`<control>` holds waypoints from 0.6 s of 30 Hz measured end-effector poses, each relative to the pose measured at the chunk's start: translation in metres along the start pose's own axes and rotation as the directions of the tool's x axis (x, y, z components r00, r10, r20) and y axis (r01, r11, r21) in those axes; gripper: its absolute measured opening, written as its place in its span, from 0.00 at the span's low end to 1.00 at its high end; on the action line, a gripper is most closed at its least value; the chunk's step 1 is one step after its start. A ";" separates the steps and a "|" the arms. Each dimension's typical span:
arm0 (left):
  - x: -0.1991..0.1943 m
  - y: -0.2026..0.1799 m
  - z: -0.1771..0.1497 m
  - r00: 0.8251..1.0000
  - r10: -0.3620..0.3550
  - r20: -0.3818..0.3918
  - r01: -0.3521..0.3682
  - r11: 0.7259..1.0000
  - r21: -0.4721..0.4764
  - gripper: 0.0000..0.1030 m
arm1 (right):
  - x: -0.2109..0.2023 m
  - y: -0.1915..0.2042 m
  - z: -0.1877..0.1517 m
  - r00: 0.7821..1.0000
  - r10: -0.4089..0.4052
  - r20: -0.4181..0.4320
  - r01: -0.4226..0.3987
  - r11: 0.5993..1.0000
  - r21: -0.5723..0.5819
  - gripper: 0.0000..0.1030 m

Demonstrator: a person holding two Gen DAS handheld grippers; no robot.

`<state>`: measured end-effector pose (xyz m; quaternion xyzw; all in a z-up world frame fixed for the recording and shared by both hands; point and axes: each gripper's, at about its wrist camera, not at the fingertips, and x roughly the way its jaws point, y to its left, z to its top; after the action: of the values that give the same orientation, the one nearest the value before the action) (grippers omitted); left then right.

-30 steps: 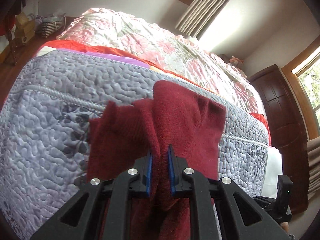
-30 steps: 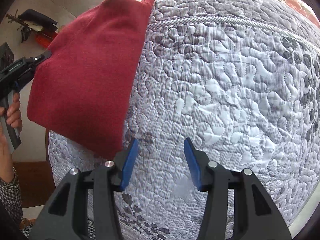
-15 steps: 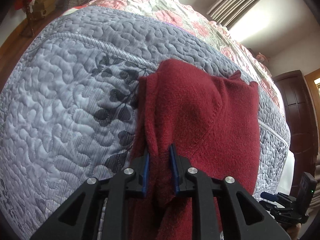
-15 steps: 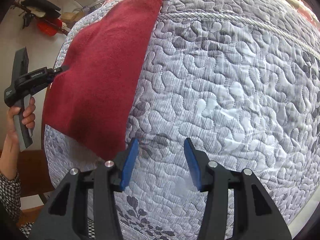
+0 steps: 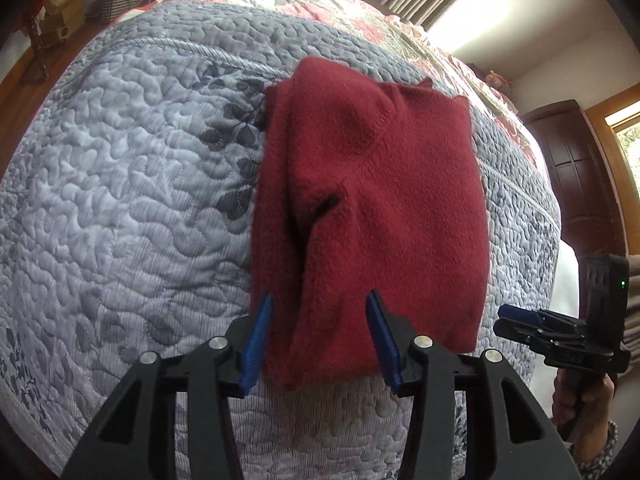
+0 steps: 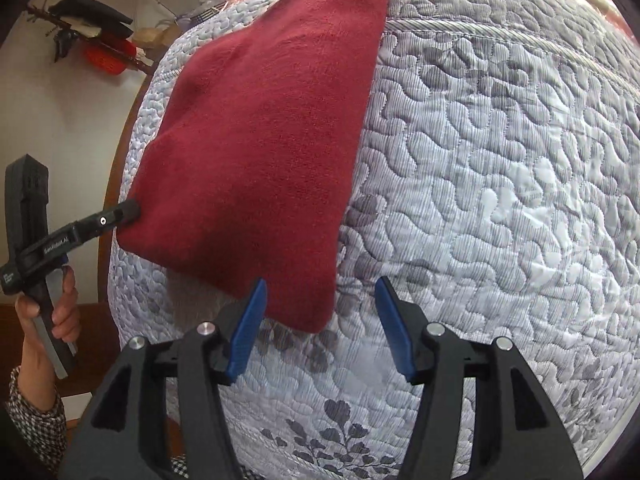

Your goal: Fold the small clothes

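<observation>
Left wrist view: red garment (image 5: 372, 208) folded on quilt (image 5: 120, 200); left gripper (image 5: 318, 336) released, straddling near hem. Right gripper (image 6: 320, 320) spread, empty. We judge withdrawal may snag hem, undoing fold.

- A bed (image 5: 120, 200) under a grey quilted cover (image 6: 500, 160) stitched with dark leaf motifs.
- A folded dark red garment (image 5: 372, 208) lies flat on the grey quilted cover, beside one leaf motif, its near edge close to the bed's foot.
- Beyond the garment, a pink floral quilt (image 5: 320, 4) covers the bed's far part.
</observation>
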<state>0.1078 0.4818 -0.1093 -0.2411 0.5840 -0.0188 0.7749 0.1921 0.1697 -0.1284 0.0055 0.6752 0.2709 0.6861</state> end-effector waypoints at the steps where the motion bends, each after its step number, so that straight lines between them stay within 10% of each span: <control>1: 0.004 -0.003 -0.002 1.000 0.010 -0.012 -0.010 1.000 0.014 0.41 | 0.001 0.000 0.003 1.000 0.005 0.000 -0.005 1.000 0.008 0.55; 4: 0.021 -0.004 -0.007 0.998 0.033 -0.056 -0.031 0.999 0.039 0.09 | 0.011 0.009 0.003 1.000 0.005 0.005 -0.005 1.000 0.031 0.55; 18: 0.009 0.027 -0.020 0.997 -0.074 -0.012 0.074 0.997 -0.006 0.17 | 0.028 -0.004 -0.020 0.996 0.076 0.046 -0.083 0.979 0.184 0.58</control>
<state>0.0859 0.4960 -0.1321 -0.2646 0.5793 -0.0472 0.7695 0.1733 0.1697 -0.1577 0.1016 0.6833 0.2339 0.6842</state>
